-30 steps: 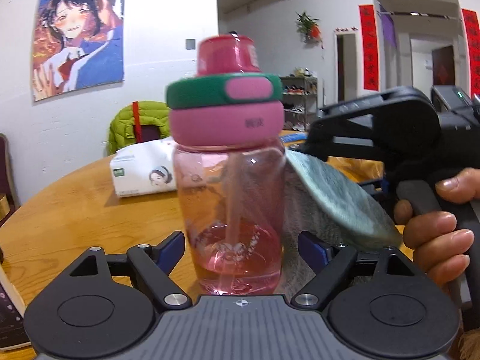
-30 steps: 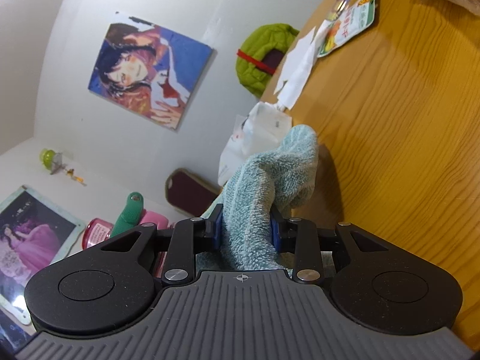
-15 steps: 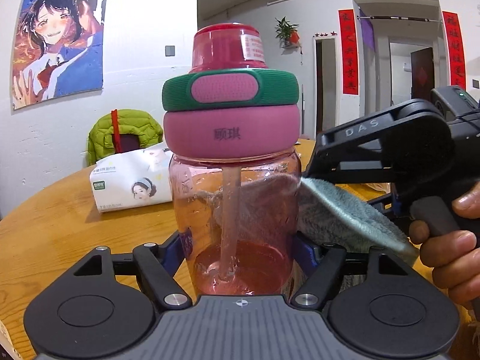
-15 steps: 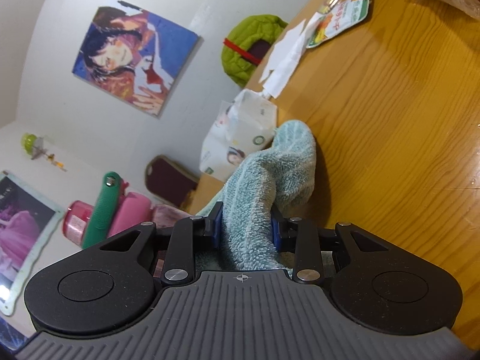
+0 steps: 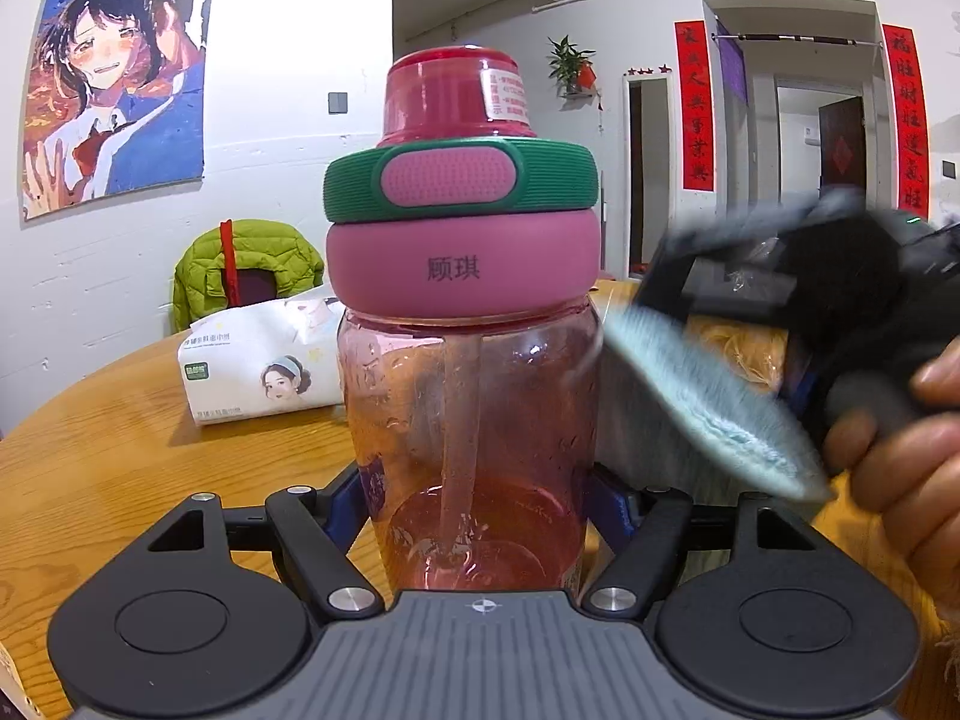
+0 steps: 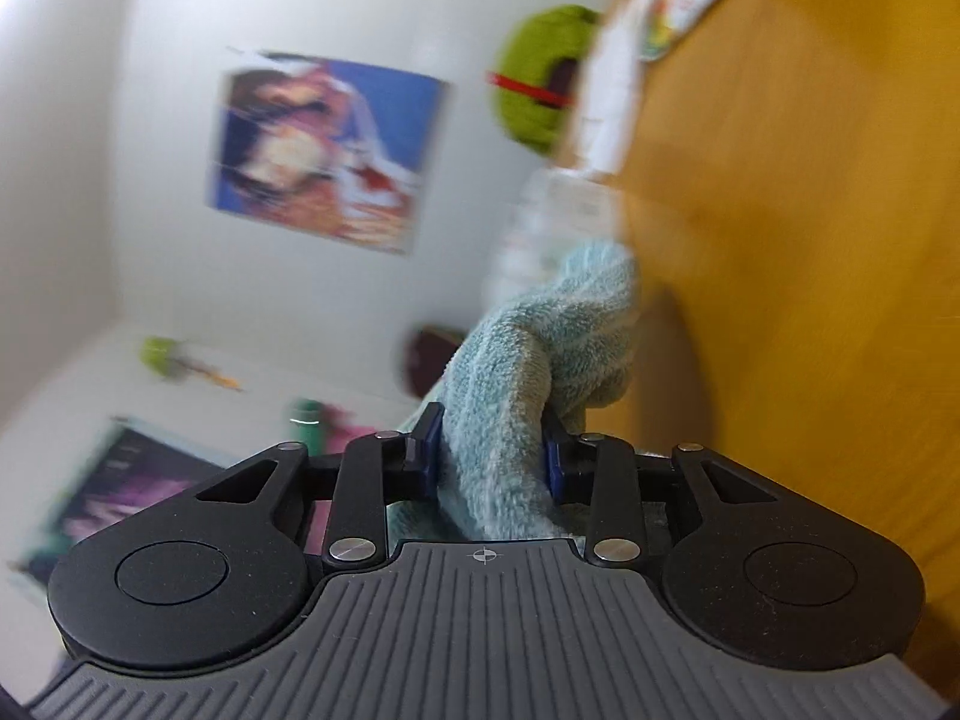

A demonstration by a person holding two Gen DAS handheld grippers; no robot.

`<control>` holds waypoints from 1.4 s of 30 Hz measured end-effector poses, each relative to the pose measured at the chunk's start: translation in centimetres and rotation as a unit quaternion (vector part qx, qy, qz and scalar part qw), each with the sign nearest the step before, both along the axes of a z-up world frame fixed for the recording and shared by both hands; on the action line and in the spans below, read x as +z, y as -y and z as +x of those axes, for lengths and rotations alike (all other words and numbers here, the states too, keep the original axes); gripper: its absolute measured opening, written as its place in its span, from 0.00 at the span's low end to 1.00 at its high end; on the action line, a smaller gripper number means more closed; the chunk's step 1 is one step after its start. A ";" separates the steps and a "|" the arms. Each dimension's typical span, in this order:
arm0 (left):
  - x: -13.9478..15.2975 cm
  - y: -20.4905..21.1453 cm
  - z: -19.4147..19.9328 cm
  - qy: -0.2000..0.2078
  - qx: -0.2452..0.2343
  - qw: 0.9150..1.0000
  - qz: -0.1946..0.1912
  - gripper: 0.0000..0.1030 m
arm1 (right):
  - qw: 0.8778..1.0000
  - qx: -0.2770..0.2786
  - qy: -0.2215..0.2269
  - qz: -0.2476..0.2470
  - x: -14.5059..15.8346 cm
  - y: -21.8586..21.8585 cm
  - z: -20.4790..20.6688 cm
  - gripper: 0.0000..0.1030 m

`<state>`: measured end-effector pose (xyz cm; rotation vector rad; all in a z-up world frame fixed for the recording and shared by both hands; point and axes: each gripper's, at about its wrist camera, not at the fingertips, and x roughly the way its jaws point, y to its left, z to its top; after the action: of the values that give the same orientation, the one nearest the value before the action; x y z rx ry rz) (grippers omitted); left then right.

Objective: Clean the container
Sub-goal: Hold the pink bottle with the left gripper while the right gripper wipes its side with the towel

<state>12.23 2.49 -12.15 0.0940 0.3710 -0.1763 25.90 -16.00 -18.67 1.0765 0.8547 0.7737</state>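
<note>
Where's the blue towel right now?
The towel is clamped in the right gripper, at the right side of the pink bottle in the left wrist view.

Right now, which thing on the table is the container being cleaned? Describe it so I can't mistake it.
On the round wooden table, in front of the white tissue pack, stands a see-through pink water bottle, clamped low down by the left gripper. Only it has a pink lid ringed by a green band, with a straw inside.
</note>
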 end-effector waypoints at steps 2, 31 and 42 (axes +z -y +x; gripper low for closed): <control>0.0 0.1 0.1 -0.001 0.003 1.000 0.001 0.69 | 0.999 -0.001 -0.009 -0.051 -0.3 -0.6 0.2 0.35; 0.0 -0.4 1.5 -0.017 -0.030 0.999 -0.010 0.69 | 0.998 -0.005 0.042 0.046 0.7 0.8 -0.1 0.37; -0.3 -0.5 1.7 -0.033 -0.029 0.999 -0.016 0.69 | 0.994 -0.022 0.088 0.056 1.6 1.4 -0.4 0.37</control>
<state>13.90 3.01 -12.44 0.0672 0.4311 -0.2429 25.46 -17.37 -17.05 1.1043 0.6431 0.8728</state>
